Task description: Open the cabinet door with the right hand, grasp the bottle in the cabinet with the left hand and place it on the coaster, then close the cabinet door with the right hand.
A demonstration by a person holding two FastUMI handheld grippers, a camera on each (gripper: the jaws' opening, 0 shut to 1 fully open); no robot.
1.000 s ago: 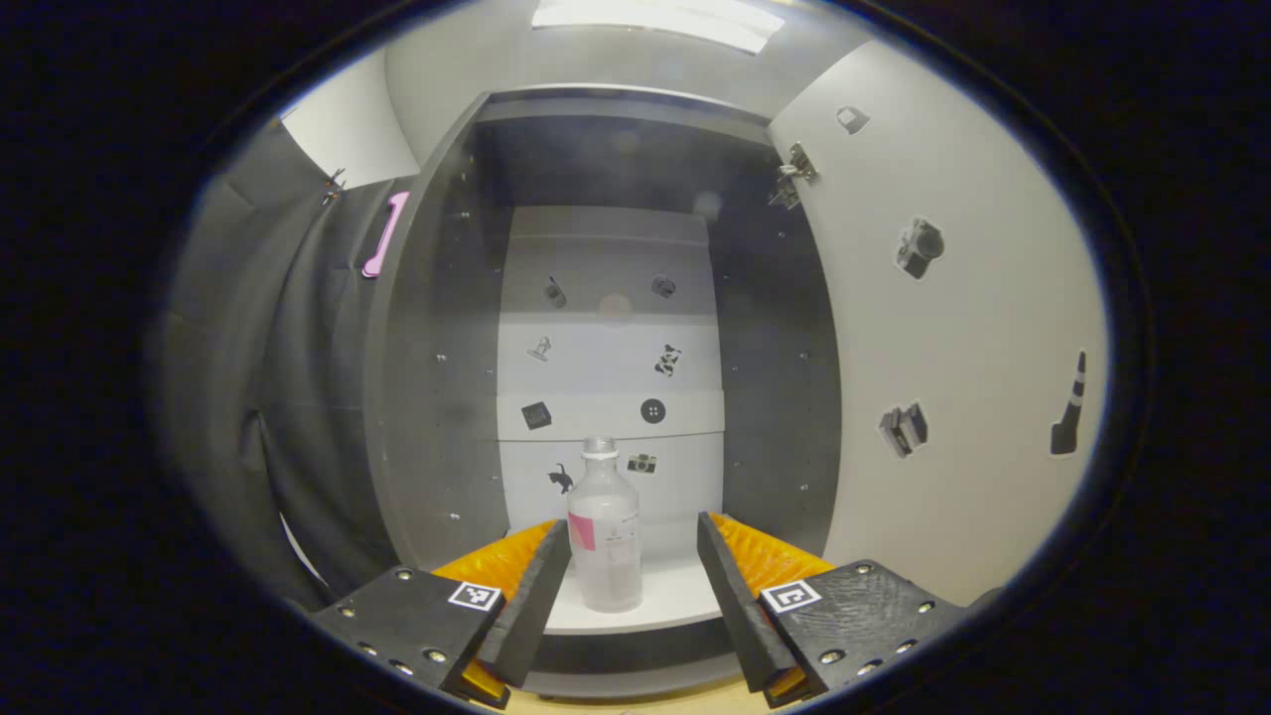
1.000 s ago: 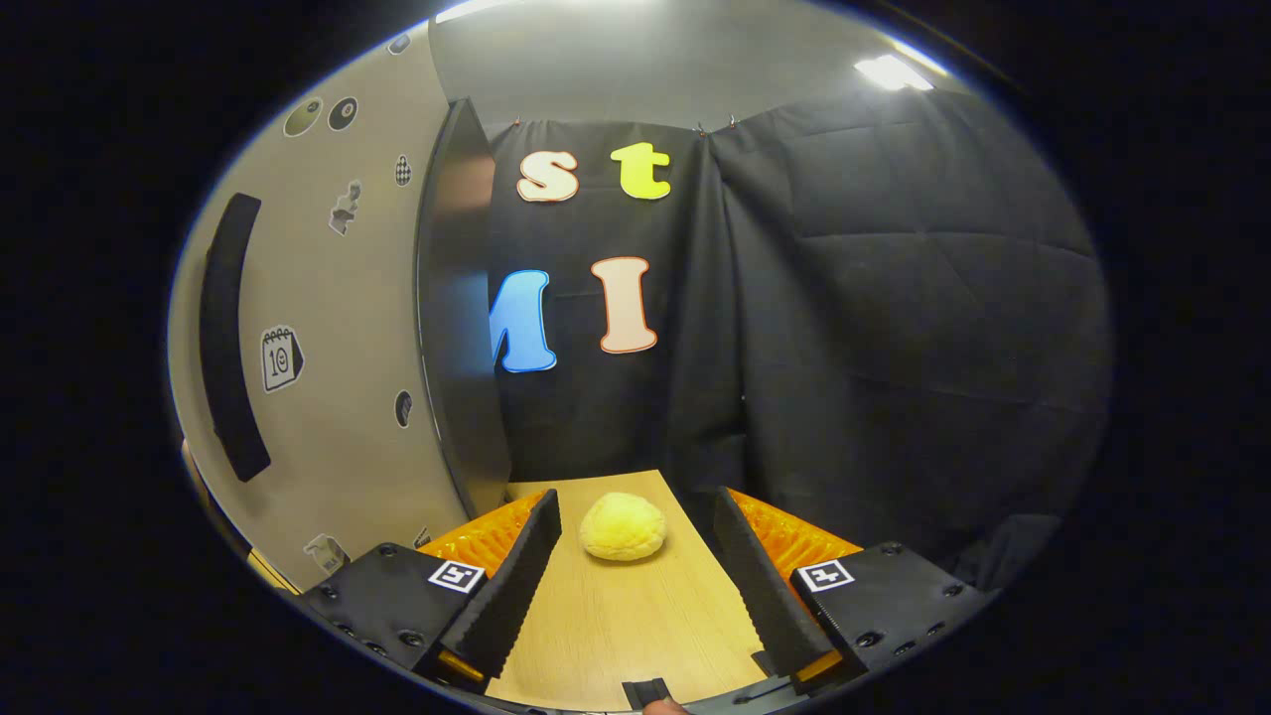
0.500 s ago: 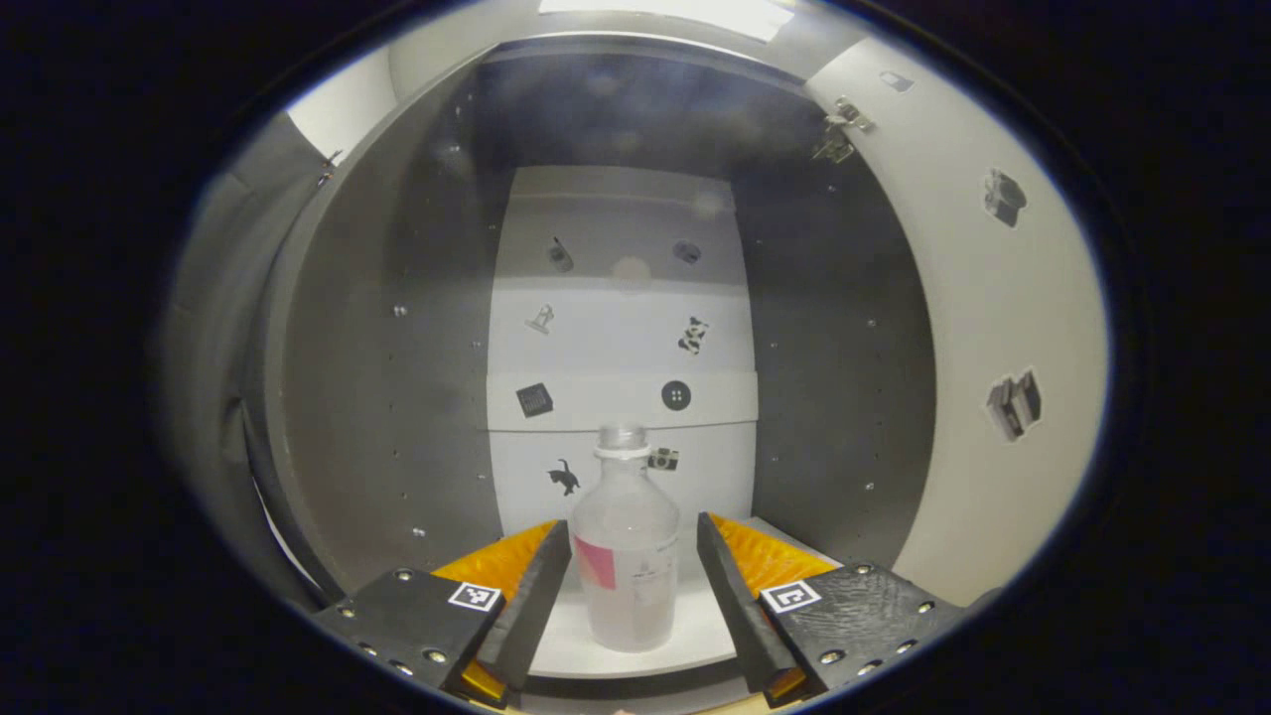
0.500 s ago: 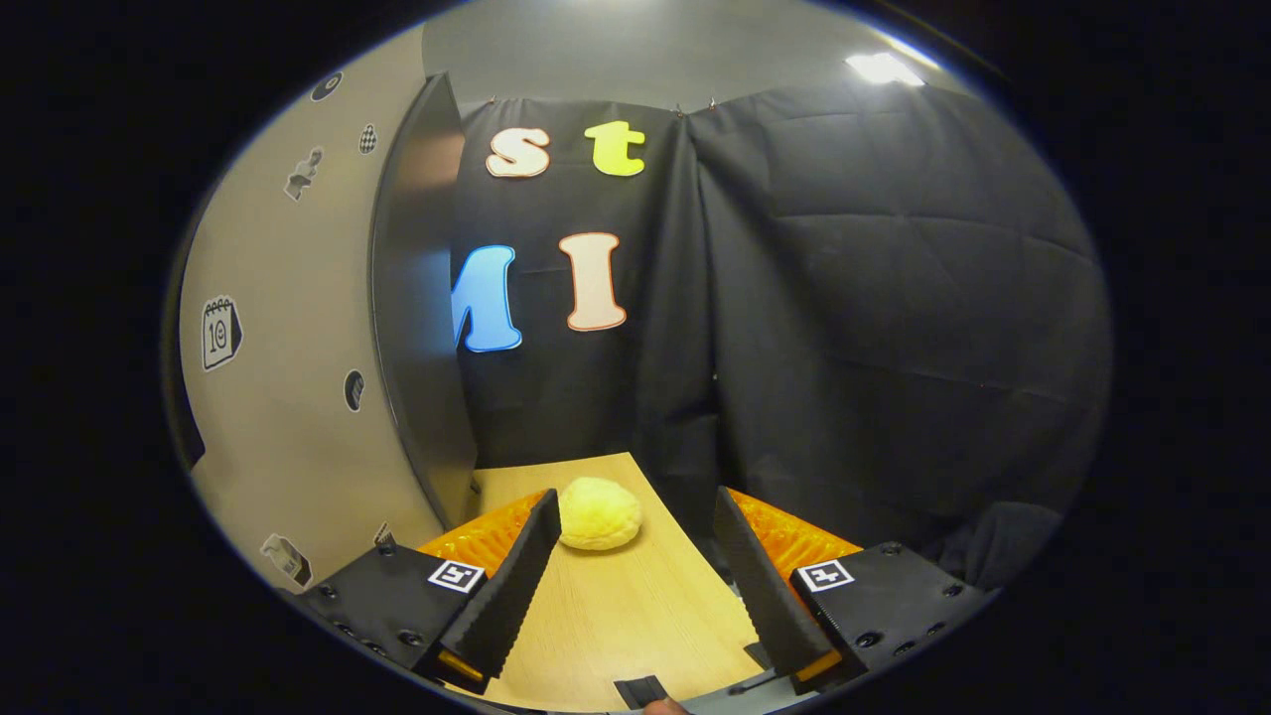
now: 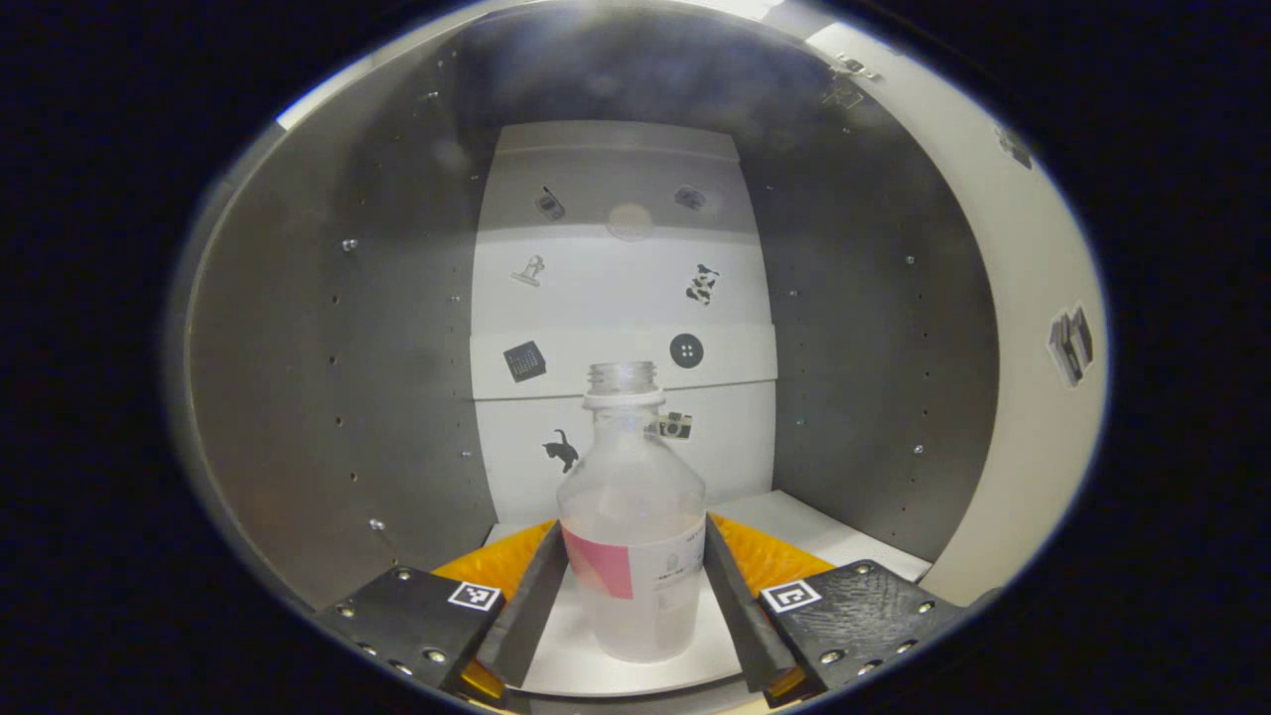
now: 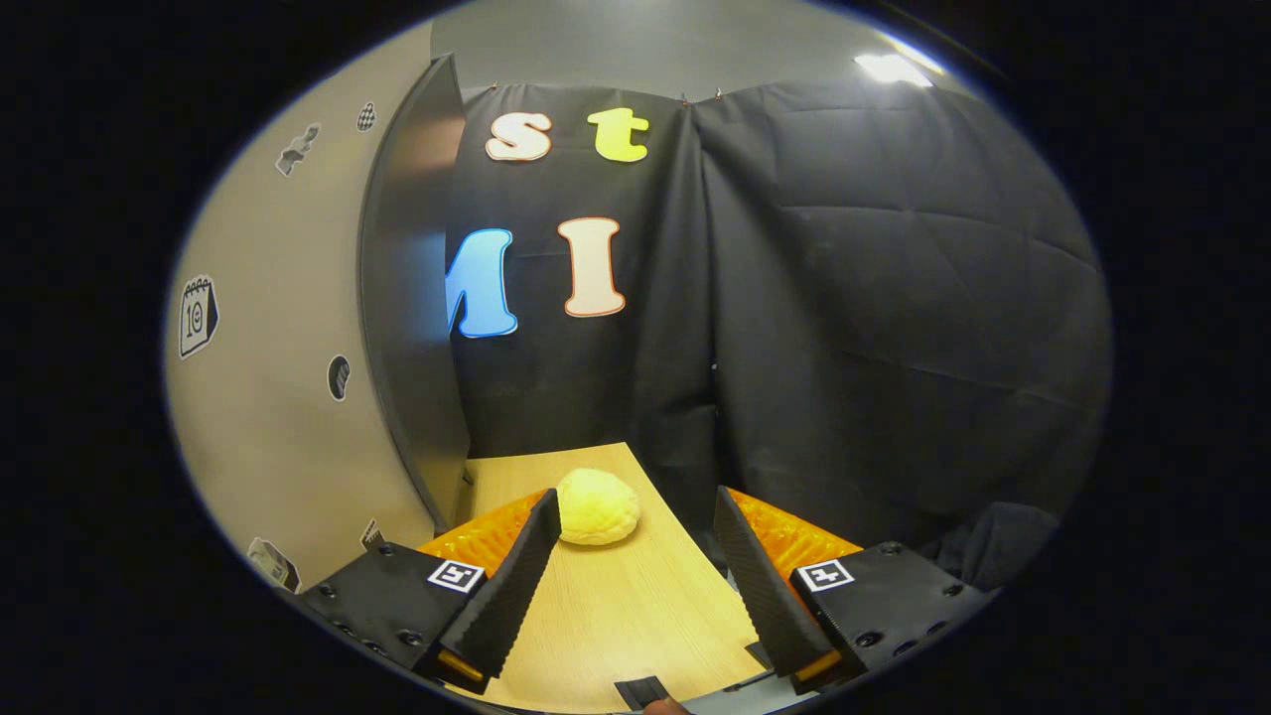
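Inside the open grey cabinet [image 5: 328, 377], my left gripper [image 5: 634, 586] brackets the clear plastic bottle with a pink label [image 5: 634, 541] on the white shelf [image 5: 844, 531], jaws spread beside its walls (contact I cannot confirm), ready to clench. The side walls leave room. My right gripper [image 6: 635, 571] idles, jaws released, over the wooden bench [image 6: 616, 616] near a yellow bun-shaped lump [image 6: 596, 506], beside the swung cabinet door [image 6: 288, 397].

Dim, hazy cabinet interior [image 5: 328, 328] — soft glare flares near its top; the ceiling light [image 6: 889, 68] shines brightly, and fisheye bending curves both views' edges — focus stays fair.
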